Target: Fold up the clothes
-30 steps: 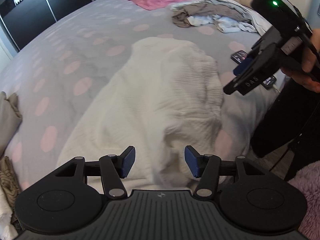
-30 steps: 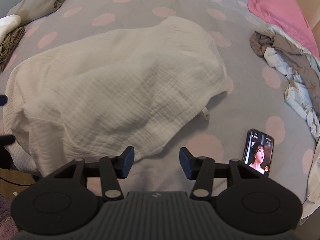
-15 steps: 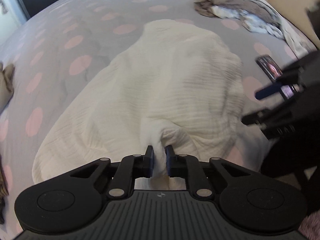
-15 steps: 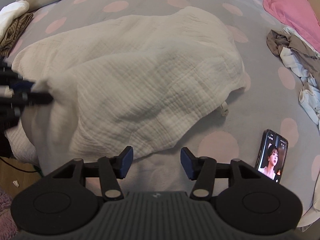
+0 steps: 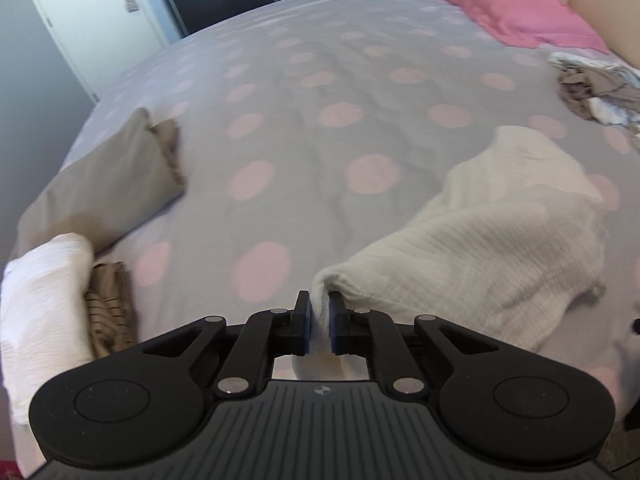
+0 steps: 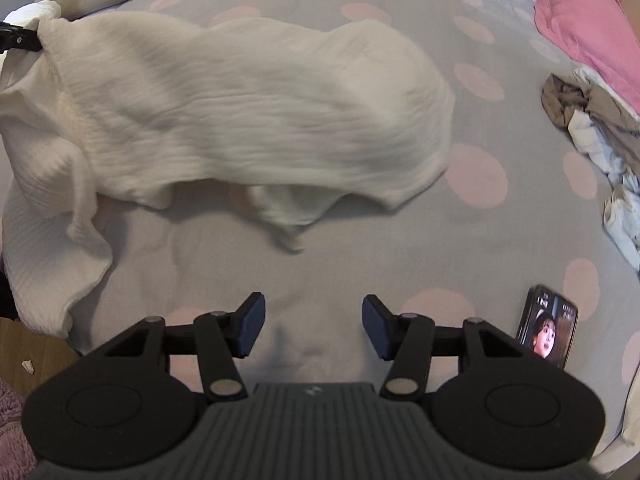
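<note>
A white crinkled garment (image 5: 500, 248) lies on the grey bed with pink dots (image 5: 304, 80). My left gripper (image 5: 319, 305) has its jaws closing on a bunched edge of the garment, and the pads press on the cloth. In the right wrist view the garment (image 6: 240, 92) is stretched and partly lifted toward the left gripper (image 6: 18, 40) at the upper left. My right gripper (image 6: 313, 314) stands open above bare bed cover, nearer than the garment's hem, with nothing between its fingers.
A phone (image 6: 548, 330) with a lit screen lies right of the right gripper. A crumpled clothes pile (image 6: 592, 120) and a pink pillow (image 5: 512, 12) sit at the far right. A beige garment (image 5: 100, 184), a white one (image 5: 40, 300) and a striped one (image 5: 108, 308) lie on the left.
My left gripper went from open to shut on the garment's edge, then swung left, pulling the cloth across the bed. The right gripper stayed where it was, open.
</note>
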The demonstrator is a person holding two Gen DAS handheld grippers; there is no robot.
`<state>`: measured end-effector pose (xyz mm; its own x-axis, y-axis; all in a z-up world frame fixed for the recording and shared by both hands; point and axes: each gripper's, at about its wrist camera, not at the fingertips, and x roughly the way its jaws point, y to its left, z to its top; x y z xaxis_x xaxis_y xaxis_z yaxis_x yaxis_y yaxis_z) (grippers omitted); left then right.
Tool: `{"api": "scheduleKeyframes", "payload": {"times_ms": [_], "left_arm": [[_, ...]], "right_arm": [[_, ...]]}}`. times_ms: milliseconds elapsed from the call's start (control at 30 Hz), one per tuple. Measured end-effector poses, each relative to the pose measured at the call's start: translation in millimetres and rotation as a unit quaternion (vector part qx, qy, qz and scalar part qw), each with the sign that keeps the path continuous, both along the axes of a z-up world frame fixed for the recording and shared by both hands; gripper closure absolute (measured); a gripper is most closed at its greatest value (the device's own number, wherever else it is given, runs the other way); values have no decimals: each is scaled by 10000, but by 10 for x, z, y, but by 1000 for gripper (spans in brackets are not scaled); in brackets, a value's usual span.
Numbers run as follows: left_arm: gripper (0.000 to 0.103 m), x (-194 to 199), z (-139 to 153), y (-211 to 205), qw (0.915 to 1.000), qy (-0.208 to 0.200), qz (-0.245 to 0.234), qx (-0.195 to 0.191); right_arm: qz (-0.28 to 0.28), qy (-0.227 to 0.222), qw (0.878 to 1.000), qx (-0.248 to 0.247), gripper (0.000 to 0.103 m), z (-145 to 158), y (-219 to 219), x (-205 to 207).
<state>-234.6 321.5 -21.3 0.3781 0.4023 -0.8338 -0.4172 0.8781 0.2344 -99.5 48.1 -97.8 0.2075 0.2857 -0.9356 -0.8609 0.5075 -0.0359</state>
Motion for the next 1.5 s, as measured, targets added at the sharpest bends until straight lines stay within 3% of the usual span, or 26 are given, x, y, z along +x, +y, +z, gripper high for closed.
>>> {"api": "scheduleKeyframes", "payload": {"times_ms": [167,400,500,667,833,933,1033,1133,1367,1500], "left_arm": [[93,-3,-226,335,9993,283,260,-15],[79,-124,-223,276,9993,127,-76,337],[78,-158,-104,218,9988,-26,-205,453],[78,-152,75,5,9957,-166,-739,531],[78,-12,50,-519,9831,-136,-1718,609],[77,47,-139,-922,9663,67,-2477,698],[76,36,-429,-1225,9509,435,-2942,856],[76,7,-664,-1415,9417,672,-3152,965],[76,40,-1044,-1588,9400,958,-3028,1246],[75,18,-1287,-1659,9276,1203,-3117,1671]], "right_arm": [[515,-629,9967,57,46,-26,162,21],[1627,-1579,9735,-314,46,-248,315,-58],[1807,-1655,9686,-430,46,-292,330,-26],[1684,-1579,9720,-433,45,-309,337,76],[1501,-1464,9771,-367,44,-308,342,123],[1446,-1432,9785,-347,44,-317,316,127],[1359,-1382,9805,-309,44,-328,283,149],[1272,-1295,9830,-267,44,-336,260,172],[1218,-1237,9847,-171,43,-341,248,184],[1250,-1254,9840,-185,43,-361,230,183]]}}
